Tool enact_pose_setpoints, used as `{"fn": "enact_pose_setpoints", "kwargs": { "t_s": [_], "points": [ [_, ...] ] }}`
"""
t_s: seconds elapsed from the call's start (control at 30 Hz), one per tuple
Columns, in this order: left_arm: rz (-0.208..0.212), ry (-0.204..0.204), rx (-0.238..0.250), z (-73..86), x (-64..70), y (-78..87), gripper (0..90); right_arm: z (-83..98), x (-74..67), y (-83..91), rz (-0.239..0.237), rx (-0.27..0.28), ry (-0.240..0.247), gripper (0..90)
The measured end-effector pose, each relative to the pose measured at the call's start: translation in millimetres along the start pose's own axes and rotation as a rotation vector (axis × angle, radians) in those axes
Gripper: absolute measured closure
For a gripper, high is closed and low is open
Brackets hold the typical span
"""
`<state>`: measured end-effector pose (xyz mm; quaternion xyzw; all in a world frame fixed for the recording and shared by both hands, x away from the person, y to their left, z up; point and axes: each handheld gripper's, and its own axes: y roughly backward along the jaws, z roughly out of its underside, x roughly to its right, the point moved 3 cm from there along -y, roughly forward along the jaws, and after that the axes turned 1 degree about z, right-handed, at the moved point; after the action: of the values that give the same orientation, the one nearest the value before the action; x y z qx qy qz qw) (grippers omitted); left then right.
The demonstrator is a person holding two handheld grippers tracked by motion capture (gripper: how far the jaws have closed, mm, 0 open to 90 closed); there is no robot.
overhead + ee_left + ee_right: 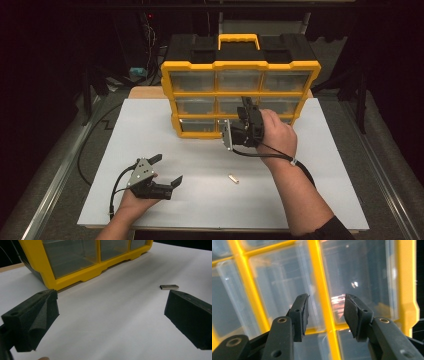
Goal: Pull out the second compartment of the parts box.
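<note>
A yellow and black drawer organizer [240, 65] with clear drawers stands upright at the back of the white board [150, 130]. My right gripper [244, 106] is held up in front of its middle drawers. In the right gripper view, the right gripper [326, 299] is open with nothing between its pads, and a yellow divider [319, 277] of the organizer lies just beyond. My left gripper [170, 167] rests low at the front left, open wide and empty. A small flat bar [233, 178] lies on the board between the hands. In the left gripper view, the left gripper [112, 293] faces the bar [169, 287] and the organizer [75, 277].
The board sits on a table with metal rails along both sides. Dark equipment and cables stand behind the organizer. A cable [117, 185] trails from the left gripper off the board's front edge.
</note>
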<state>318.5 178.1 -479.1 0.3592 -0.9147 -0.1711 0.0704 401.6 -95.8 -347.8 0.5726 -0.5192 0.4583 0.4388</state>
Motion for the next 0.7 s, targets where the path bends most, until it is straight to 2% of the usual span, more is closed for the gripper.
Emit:
{"fn": "enact_pose_setpoints", "kwargs": {
  "t_s": [0.43,0.7],
  "points": [
    [0.008,-0.011,-0.009,0.7,0.6,-1.1,0.2,-17.7,25.2,-4.6,0.048,0.010,0.007,65.0],
    [0.014,-0.010,-0.008,0.8,1.2,-2.2,0.2,-23.2,46.3,-5.4,0.086,0.008,0.026,69.5]
  ]
}}
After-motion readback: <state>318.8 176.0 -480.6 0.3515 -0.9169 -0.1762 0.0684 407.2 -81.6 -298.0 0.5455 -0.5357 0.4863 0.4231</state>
